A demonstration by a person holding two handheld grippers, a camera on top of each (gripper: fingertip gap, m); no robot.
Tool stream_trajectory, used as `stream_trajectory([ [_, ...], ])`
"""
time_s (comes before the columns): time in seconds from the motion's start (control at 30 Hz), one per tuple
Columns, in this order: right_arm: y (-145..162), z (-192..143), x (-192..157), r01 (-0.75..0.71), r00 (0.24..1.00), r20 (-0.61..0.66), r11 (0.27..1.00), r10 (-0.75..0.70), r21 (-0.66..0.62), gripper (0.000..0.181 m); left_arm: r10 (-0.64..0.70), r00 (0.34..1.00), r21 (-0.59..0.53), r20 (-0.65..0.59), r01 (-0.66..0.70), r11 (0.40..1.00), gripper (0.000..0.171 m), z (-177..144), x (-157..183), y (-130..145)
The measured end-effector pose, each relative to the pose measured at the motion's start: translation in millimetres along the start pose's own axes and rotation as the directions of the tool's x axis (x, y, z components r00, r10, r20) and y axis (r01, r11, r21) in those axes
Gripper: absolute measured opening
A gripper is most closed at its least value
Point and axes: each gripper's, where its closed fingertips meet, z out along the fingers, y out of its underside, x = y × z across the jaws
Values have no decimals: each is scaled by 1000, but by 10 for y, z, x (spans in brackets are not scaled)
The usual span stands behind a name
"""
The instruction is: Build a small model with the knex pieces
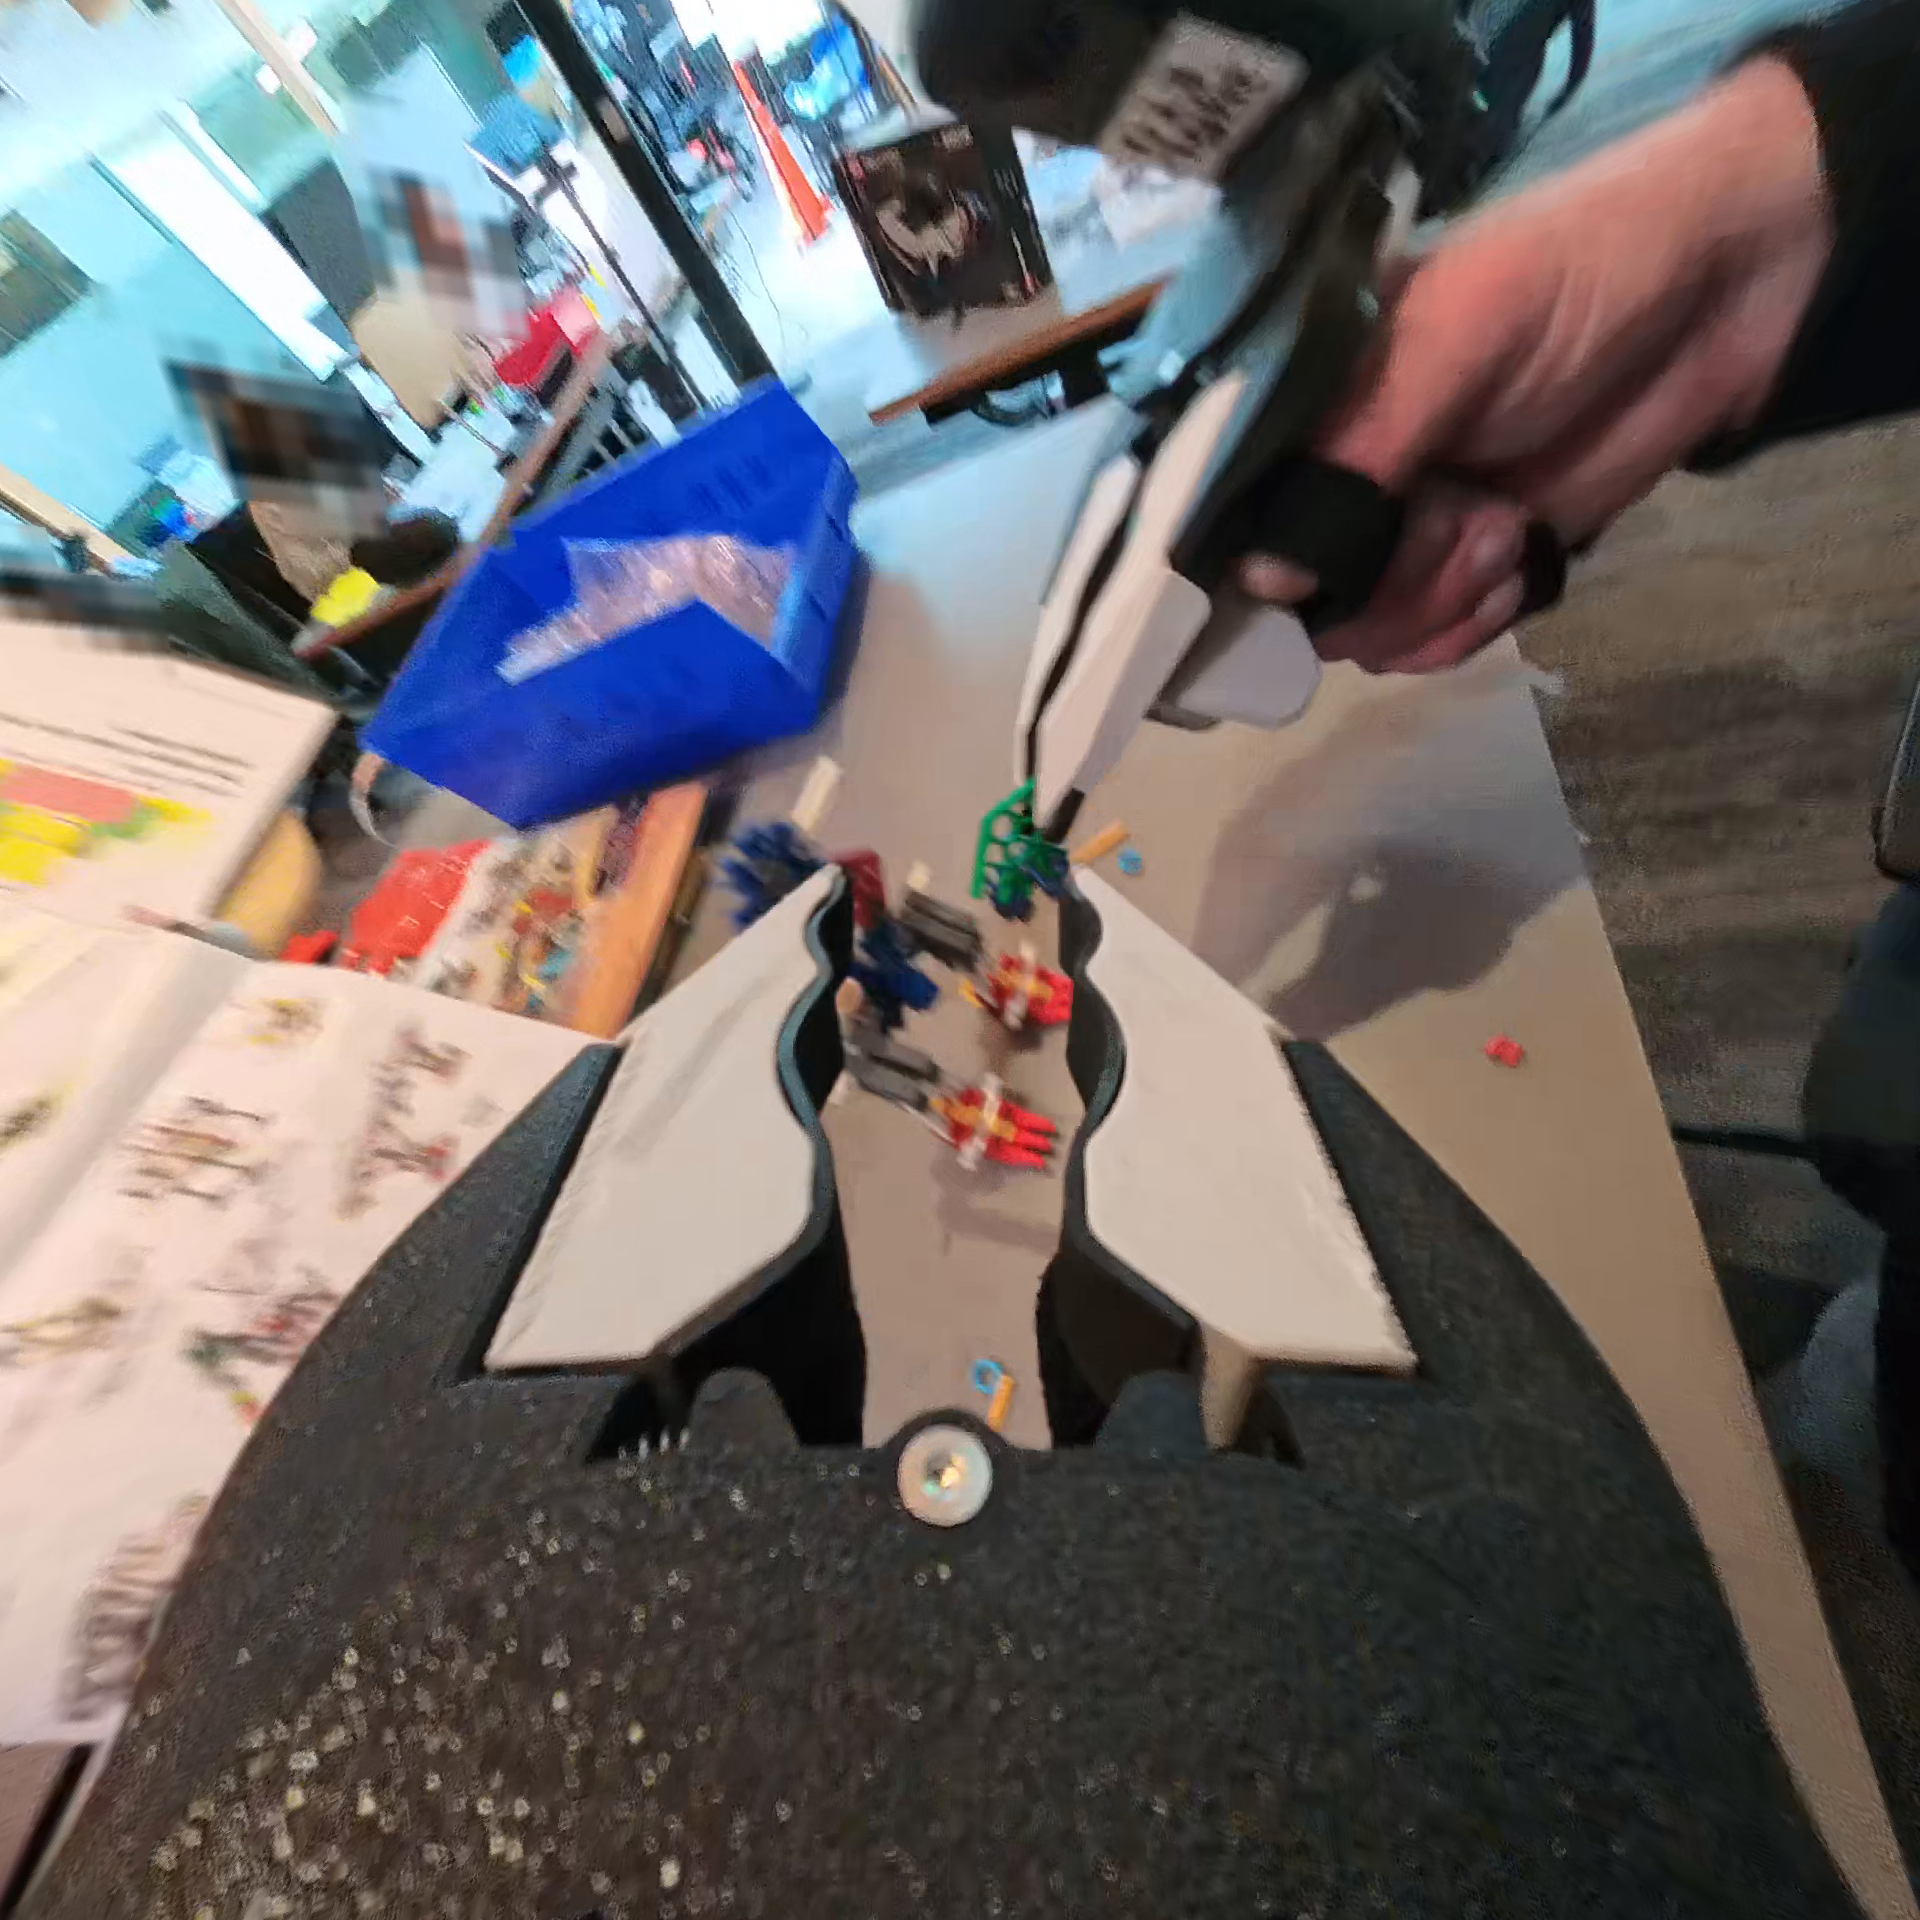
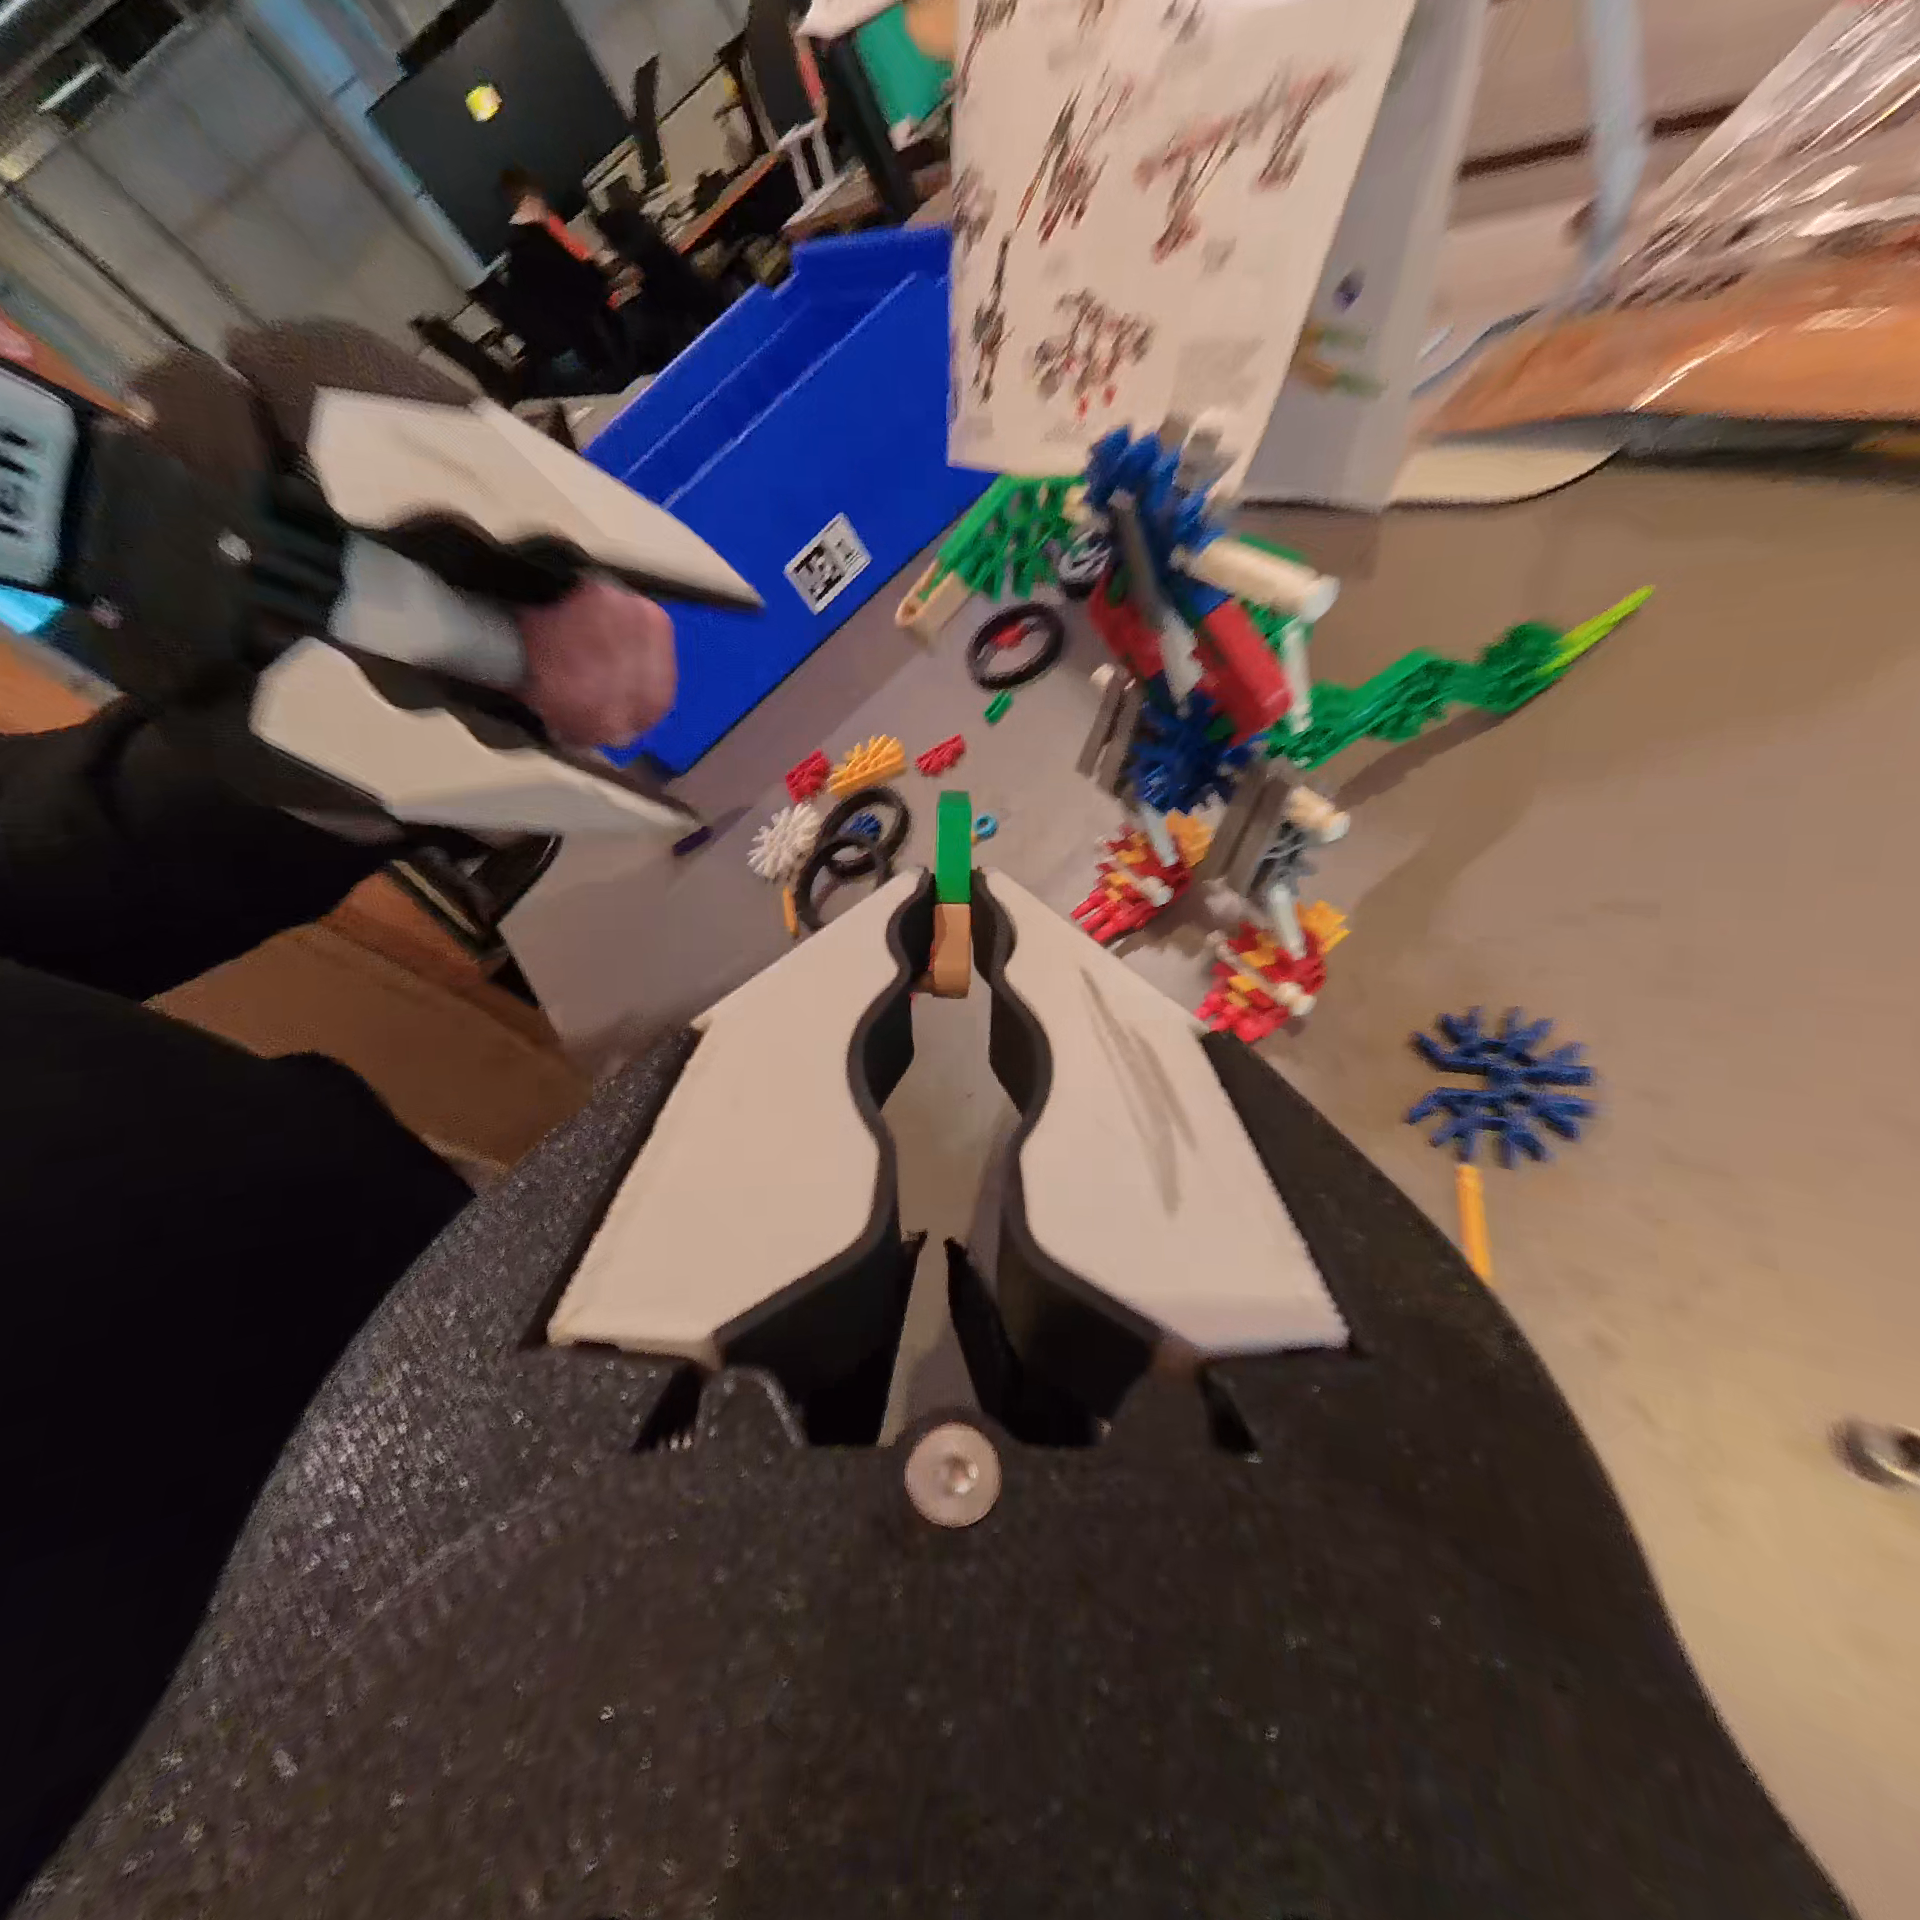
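Just now the right claw [image 2: 954,894] pinches a green-and-tan piece [image 2: 952,883] at its tips.

plastic, paper and a matt grey surface

the left hand-held gripper [image 1: 956,904] has smooth pale plastic fingers [image 1: 707,1122] lined with black rubbery pads, on a rough, speckled black body with a shiny metal screw [image 1: 943,1473]. the right hand-held gripper [image 2: 951,883] looks the same, its pads pinching a glossy green-and-tan plastic piece [image 2: 951,894]. the surface [image 1: 1403,935] is smooth and matt grey. the bin [image 1: 634,603] is glossy blue plastic holding crinkly clear film. the booklet [image 1: 239,1164] is printed paper.
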Motion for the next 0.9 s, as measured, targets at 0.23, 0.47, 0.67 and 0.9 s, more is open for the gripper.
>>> stream_trajectory([
  [0.23, -313, -230, 231, 99, 980, -182, 993, -86, 61, 6, 13, 998, -185, -53, -23, 983, 40, 277, -717, -58],
  [0.47, -346, -129, 423, 88, 968, -245, 992, -62, 95, 6, -100, 956, -417, -275, -25, 908, 35, 664, -595, 425],
  [0.67, -399, -54, 508, 86, 971, -233, 990, -57, 114, 6, -242, 927, -498, -288, 71, 864, 22, 704, -452, 498],
  [0.9, -462, -76, 545, 101, 975, -212, 985, -71, 136, 5, -287, 926, -501, -247, 131, 856, 31, 713, -471, 414],
])
